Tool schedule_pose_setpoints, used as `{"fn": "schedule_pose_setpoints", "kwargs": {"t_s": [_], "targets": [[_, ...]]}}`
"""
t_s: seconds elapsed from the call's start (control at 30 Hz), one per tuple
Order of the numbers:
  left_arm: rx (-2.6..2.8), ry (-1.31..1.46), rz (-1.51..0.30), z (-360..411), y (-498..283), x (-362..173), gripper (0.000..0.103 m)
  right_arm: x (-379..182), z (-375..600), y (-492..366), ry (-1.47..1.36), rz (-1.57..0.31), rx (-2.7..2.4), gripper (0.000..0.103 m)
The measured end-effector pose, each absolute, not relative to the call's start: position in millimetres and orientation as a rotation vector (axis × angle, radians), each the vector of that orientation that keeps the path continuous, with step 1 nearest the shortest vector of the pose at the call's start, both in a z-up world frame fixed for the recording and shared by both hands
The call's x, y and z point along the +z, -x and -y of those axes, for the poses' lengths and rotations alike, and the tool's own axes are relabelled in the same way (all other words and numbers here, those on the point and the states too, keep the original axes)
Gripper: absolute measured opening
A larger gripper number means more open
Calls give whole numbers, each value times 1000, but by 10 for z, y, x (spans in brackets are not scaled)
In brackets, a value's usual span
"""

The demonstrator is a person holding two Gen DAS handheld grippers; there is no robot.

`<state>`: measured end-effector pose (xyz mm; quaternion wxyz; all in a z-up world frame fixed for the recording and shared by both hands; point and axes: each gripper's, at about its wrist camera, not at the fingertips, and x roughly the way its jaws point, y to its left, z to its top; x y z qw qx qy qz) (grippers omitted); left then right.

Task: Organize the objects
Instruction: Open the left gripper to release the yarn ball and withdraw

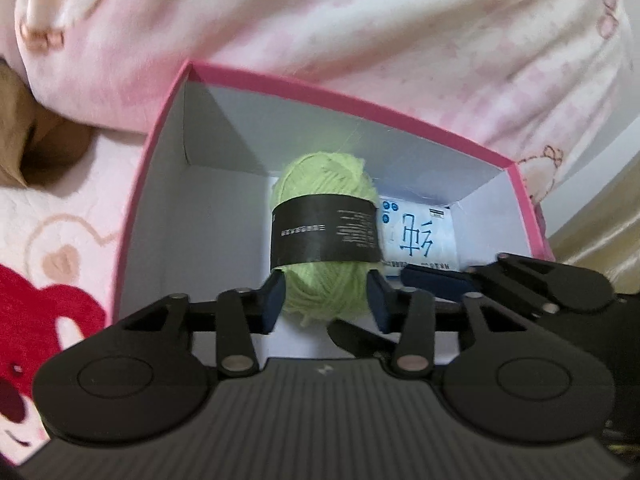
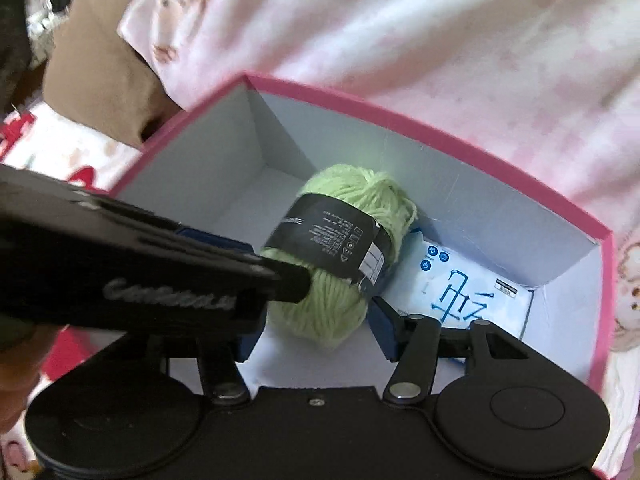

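The left gripper (image 1: 326, 302) has its jaws spread on either side of the near end of a green ball of yarn (image 1: 324, 236). The pads sit just beside the wool, and I cannot tell whether they press on it or only flank it. The right gripper (image 2: 310, 334) also has its jaws spread around the same end of the yarn, with visible gaps, so it grips nothing.

The yarn lies inside the pink box (image 1: 280, 84), on its white floor near the middle, with its black paper band (image 1: 324, 232) across it. Just beside it, towards the box's right wall, lies a white packet with blue print (image 1: 420, 236); the two look to be touching.

The risks come from crowding. Both tools meet at one soft ball inside a narrow box, and the left tool's finger crosses right in front of the right one. If both close together, they could knock fingers or squash the yarn askew. A loose fibre could snag on a pad as it pulls away and drag the ball out. A careless withdrawal could also catch the box rim and tip the box on the soft pink bedding (image 1: 400, 40) beyond.
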<state>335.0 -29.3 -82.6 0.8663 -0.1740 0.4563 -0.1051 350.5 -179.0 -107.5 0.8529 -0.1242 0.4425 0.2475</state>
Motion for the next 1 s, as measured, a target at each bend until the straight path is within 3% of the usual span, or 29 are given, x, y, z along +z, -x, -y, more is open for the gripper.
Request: {"fn": "schedule_pose_setpoints", "kwargs": {"t_s": [0.37,0.6,1.0], "targets": [[-237,213,-956,50,-2468,-97,57,-283,2227,-2675,218,-810,564,70],[-268,114,-1011,-41,-1931,234,57,130,2280,-2192,223,-792,576,72],[-341,84,-1001,-136,-1337,425,61,93,2149,-1437,141,-844,683,75]]}}
